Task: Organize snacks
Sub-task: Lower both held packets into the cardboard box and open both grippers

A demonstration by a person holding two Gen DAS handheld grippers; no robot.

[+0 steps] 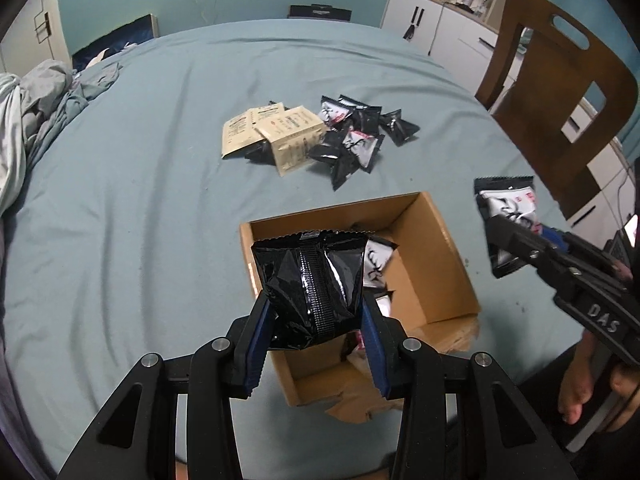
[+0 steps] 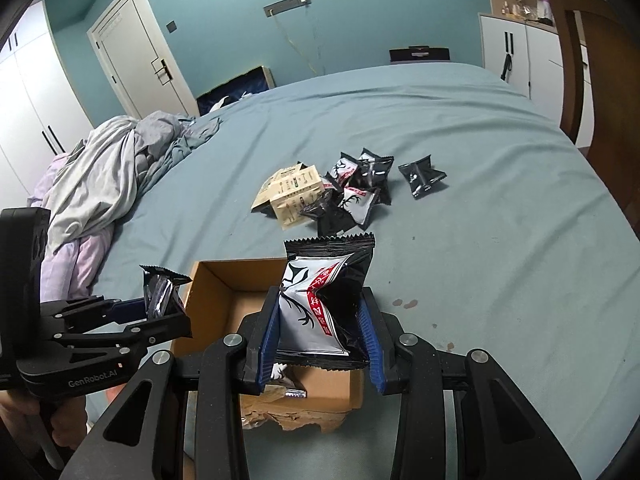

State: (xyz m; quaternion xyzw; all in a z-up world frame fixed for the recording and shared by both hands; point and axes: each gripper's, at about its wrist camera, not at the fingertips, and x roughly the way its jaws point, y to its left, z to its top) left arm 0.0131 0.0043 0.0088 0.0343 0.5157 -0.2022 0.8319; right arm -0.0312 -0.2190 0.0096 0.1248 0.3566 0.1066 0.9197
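Observation:
My left gripper is shut on a black snack packet, back seam up, held over the open cardboard box. My right gripper is shut on a black-and-white snack packet with red lettering, held over the same box. Each gripper shows in the other's view: the right one at the box's right, the left one at its left. Packets lie inside the box. A pile of black packets and beige packets lies further away on the bed.
The blue-grey bed sheet is the work surface. Crumpled bedding lies at the left. A wooden chair stands at the right edge, with white cabinets behind. The box's near flap is torn.

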